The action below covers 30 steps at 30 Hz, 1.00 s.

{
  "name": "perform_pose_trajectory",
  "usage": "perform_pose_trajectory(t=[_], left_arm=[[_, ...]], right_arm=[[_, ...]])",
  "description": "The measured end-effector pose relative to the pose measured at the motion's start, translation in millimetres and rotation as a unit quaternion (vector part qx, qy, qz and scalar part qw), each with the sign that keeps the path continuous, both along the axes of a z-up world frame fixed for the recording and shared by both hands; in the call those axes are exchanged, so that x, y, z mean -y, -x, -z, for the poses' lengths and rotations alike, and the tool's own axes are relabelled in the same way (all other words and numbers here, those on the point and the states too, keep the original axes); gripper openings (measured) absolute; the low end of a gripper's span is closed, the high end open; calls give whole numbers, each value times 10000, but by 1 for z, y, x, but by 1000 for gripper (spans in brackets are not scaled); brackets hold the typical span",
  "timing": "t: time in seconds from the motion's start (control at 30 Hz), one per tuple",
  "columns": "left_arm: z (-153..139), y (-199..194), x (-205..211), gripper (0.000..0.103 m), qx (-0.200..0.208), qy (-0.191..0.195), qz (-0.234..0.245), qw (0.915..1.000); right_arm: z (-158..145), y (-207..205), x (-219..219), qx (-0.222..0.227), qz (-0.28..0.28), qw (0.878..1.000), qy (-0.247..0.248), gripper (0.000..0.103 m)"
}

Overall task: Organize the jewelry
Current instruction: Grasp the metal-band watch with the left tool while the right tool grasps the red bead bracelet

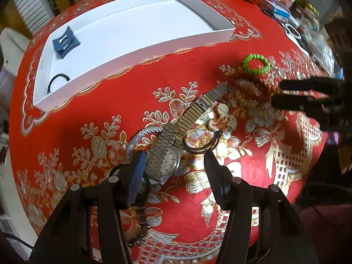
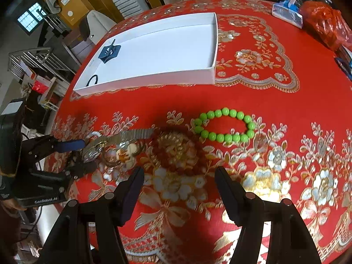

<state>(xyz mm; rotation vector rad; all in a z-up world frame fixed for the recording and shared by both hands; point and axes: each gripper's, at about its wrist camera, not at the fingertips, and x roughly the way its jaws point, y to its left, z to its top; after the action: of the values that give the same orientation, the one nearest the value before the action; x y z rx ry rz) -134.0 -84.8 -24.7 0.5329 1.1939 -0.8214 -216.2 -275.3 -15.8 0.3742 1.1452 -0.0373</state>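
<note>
Hovering over the near heap of jewelry, the left gripper (image 1: 175,160) stands with its jaws wide and nothing pinched; the watch (image 1: 169,158) lies just beyond and between the tips, its metal band (image 1: 198,107) running away to the far right, so this looks like a line-up for a grab at the watch face, where the piece is thickest. The right gripper (image 2: 179,173) also hangs open and empty, aimed at the red-gold bracelet (image 2: 178,148) that sits just past its tips, likely so both hands can lift at once. The green beads (image 2: 224,124) lie apart on the cloth (image 2: 253,66), just far-right of that bracelet, free of the tangle and easy to take later. A white charm (image 2: 126,151) and dark rings (image 1: 201,145) crowd against the watch, so a careless close could drag them along. The white box (image 2: 154,81) waits on the far side, left of centre, already holding a blue clip (image 2: 109,52) and a black band (image 2: 92,79) at its left end; most of its floor is bare, so the sorting seems barely begun.
</note>
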Motion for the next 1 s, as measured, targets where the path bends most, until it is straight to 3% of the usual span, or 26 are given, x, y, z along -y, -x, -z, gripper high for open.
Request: perform_pose_trajectory(t=[0.13, 0.17, 0.2, 0.33, 0.37, 0.4, 0.43, 0.5, 0.57, 0.73, 0.9, 0.97, 1.0], left_arm=[[2, -2, 4, 40, 75, -18, 168, 9998], [2, -3, 4, 32, 128, -32, 198, 9997], [2, -4, 5, 26, 166, -52, 209, 9996], [0, -9, 4, 19, 119, 67, 284, 9995], [-1, -8, 4, 14, 172, 86, 289, 9994], [-3, -7, 4, 2, 202, 89, 291, 9993], [-4, -8, 4, 1, 201, 108, 287, 9993], [-6, -9, 3, 1, 138, 129, 240, 9995], [-9, -10, 1, 0, 142, 181, 144, 9996], [-32, -22, -11, 0, 53, 627, -379, 9973], [-35, -16, -10, 0, 52, 467, -304, 9984], [-27, -14, -10, 5, -85, 310, -268, 9991], [-24, -14, -10, 18, -116, 261, -254, 9993]], right_arm=[[8, -10, 2, -37, 6, 9999, 153, 64], [10, -12, 3, -37, 3, 9998, 181, 64], [14, -15, 3, -69, -6, 9997, 253, 61], [17, -20, 2, 11, -96, 9989, 455, 38], [18, -20, 0, 41, -160, 9990, 412, 34], [18, -21, 0, 73, -203, 9991, 358, 23], [19, -21, -1, 106, -261, 9992, 277, 16], [17, -21, -2, 107, -295, 9989, 337, 15], [12, -19, 0, 200, -272, 9990, 277, 7], [-6, -12, 8, 424, -270, 9986, 166, 7], [-6, -12, 8, 411, -338, 9986, 19, 7], [-2, -9, 11, 292, -269, 9992, -41, 15], [0, -9, 12, 230, -210, 9995, -57, 33]])
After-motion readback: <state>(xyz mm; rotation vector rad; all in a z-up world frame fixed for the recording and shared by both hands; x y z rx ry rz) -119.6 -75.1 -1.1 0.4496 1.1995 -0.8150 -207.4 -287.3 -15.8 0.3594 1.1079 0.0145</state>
